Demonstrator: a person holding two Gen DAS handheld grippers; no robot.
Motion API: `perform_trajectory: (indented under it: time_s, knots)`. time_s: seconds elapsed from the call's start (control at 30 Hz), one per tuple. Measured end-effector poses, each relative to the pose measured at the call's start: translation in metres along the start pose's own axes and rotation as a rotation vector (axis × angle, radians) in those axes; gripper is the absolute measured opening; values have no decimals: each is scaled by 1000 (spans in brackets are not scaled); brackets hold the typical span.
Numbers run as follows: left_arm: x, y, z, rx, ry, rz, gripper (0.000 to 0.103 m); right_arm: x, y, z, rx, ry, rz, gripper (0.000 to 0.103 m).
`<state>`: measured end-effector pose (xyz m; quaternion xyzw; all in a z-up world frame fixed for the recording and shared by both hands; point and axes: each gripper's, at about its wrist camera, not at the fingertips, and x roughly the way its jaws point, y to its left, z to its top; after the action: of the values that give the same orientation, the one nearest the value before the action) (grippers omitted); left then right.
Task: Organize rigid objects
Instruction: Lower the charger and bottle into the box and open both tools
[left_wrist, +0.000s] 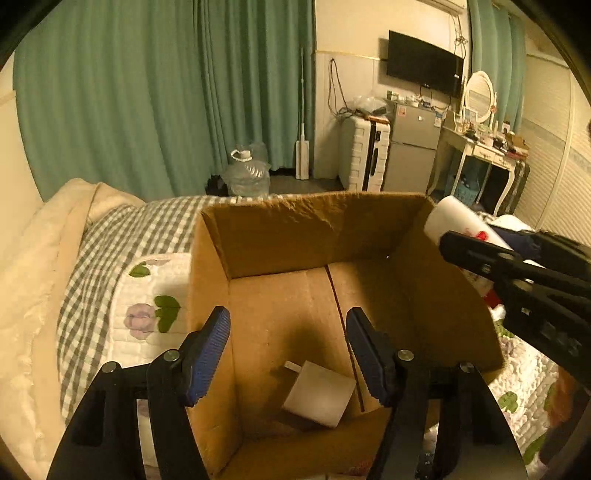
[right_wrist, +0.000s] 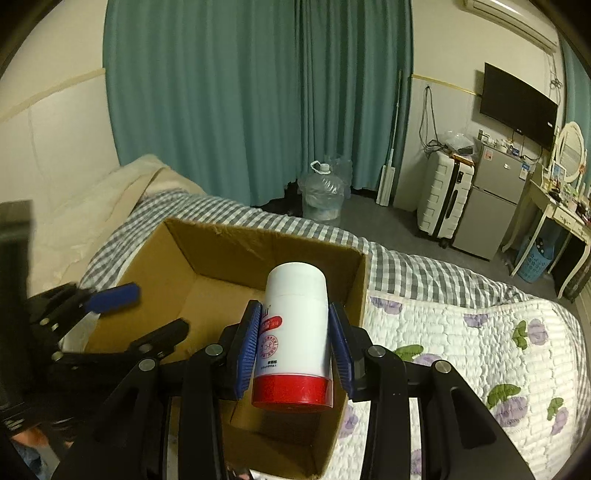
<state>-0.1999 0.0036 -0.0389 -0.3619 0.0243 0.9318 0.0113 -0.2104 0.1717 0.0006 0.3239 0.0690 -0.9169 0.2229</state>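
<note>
Bottle: a white cylindrical plastic bottle with a red cap and red printed label (right_wrist: 293, 332) sits clamped between my right gripper's (right_wrist: 293, 350) blue ribbed pads, cap end toward me, white end pointing out over the box.
Box: an open brown cardboard box (left_wrist: 295, 236) lies on the bed; the bottle hangs over its near right corner.
In the box: a flat white square piece (left_wrist: 319, 398) lies tilted on the floor near the front wall, the rest of the floor bare.
Left gripper (left_wrist: 288, 354): my blue pads stand apart over the box's front edge with nothing between them; the white piece lies below them.
Room to move: the box mouth is open between my two grippers; the right gripper reaches in over the right wall.
Surface: a white quilt with purple flowers (right_wrist: 461, 343) over a grey checked bedspread (left_wrist: 96, 266).
Room: green curtains (left_wrist: 147, 103), a clear water jug (left_wrist: 247, 173) on the floor, a white suitcase (left_wrist: 364, 155).
</note>
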Motion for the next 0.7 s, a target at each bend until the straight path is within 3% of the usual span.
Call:
perform_trajectory:
  time_s: [0.07, 0.1, 0.13, 0.37, 0.5, 0.7]
  knots:
    - [-11, -1, 1, 7, -13, 7, 68, -1, -5, 0, 26, -3, -5, 42]
    - [-21, -1, 2, 15, -23, 15, 68, -4, -6, 1, 31, 0, -13, 66]
    - [-28, -1, 2, 20, -31, 24, 68, -10, -6, 0, 32, -9, -23, 80]
    - [-111, 7, -12, 12, -126, 68, 74, -81, 2, -3, 14, -40, -111, 80]
    - [-142, 16, -35, -11, -127, 86, 75, -125, 13, -25, 10, -27, -146, 80]
    - [-159, 21, -75, -18, -106, 109, 75, -156, 35, -72, 20, 4, -129, 80]
